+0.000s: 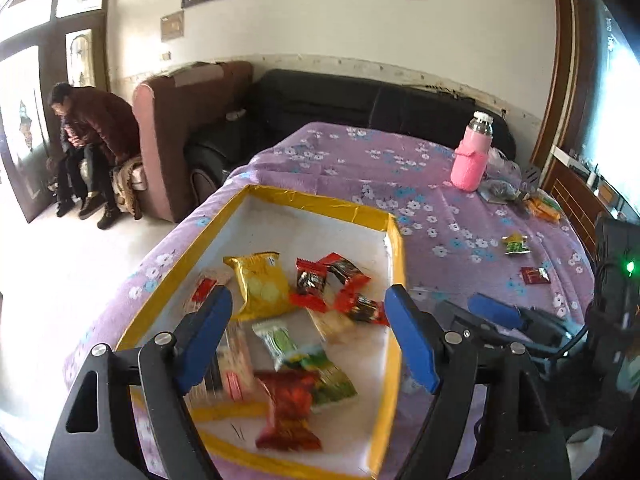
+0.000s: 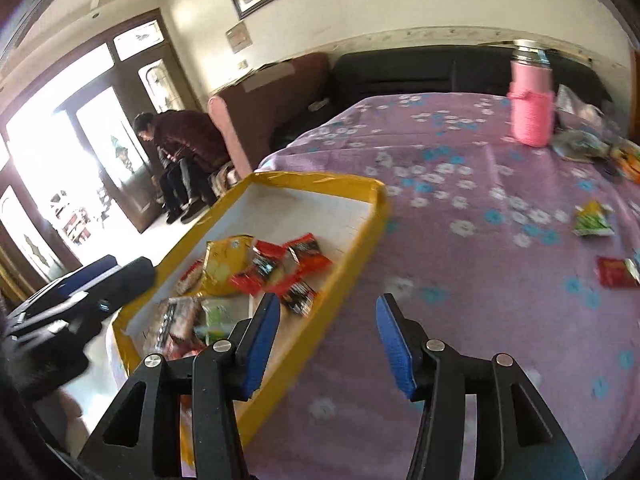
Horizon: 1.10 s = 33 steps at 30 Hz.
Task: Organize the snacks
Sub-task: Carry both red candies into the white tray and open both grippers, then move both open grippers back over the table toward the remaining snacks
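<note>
Right wrist: perhaps two loose snacks [image 2: 594,221].

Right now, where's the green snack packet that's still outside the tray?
The green snack packet lies on the purple floral cloth, right of the yellow-edged tray, with a small red packet just nearer the camera and the pink bottle farther back.

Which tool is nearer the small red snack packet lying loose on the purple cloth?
Right. The right tool is beside the tray, facing the packet; the left tool hovers over the tray.
</note>
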Each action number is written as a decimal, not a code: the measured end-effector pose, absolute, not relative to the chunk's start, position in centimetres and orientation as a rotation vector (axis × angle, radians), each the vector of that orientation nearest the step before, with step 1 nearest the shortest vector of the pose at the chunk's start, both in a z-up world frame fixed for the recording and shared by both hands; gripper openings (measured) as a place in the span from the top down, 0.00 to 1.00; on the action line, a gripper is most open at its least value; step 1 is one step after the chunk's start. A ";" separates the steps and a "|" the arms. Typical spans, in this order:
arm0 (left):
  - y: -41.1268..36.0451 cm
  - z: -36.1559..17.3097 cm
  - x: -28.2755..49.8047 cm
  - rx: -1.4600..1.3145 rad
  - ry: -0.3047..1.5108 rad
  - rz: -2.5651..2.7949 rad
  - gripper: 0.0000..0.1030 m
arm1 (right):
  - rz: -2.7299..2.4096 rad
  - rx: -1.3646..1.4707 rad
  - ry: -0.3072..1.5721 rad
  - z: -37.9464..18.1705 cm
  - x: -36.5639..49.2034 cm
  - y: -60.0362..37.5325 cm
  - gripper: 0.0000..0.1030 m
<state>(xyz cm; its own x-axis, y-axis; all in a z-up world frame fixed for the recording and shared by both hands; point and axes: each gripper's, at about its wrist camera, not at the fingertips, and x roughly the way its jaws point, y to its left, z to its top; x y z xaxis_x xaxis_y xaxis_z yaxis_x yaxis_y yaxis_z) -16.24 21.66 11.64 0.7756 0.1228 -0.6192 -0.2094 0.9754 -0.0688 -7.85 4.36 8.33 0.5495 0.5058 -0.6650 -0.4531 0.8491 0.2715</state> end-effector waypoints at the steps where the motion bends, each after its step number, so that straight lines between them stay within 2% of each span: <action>1: 21.2 11.7 -16.5 -0.133 0.656 0.191 0.23 | 0.558 0.081 0.805 8.2 -8.4 3.6 0.48; 13: 16.9 12.0 -17.8 -0.015 0.656 0.218 0.23 | 0.531 0.096 0.784 7.4 -11.4 0.3 0.47; 33: 16.1 11.1 -17.0 -0.010 0.697 0.190 0.23 | 0.530 0.095 0.794 7.0 -10.9 0.1 0.44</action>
<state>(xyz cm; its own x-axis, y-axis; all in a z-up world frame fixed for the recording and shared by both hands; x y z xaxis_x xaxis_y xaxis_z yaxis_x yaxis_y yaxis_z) -17.04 16.08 11.14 0.7500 0.1707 -0.6390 -0.1774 0.9826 0.0542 -10.91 0.13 7.01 0.5782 0.4875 -0.6542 -0.4178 0.8657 0.2758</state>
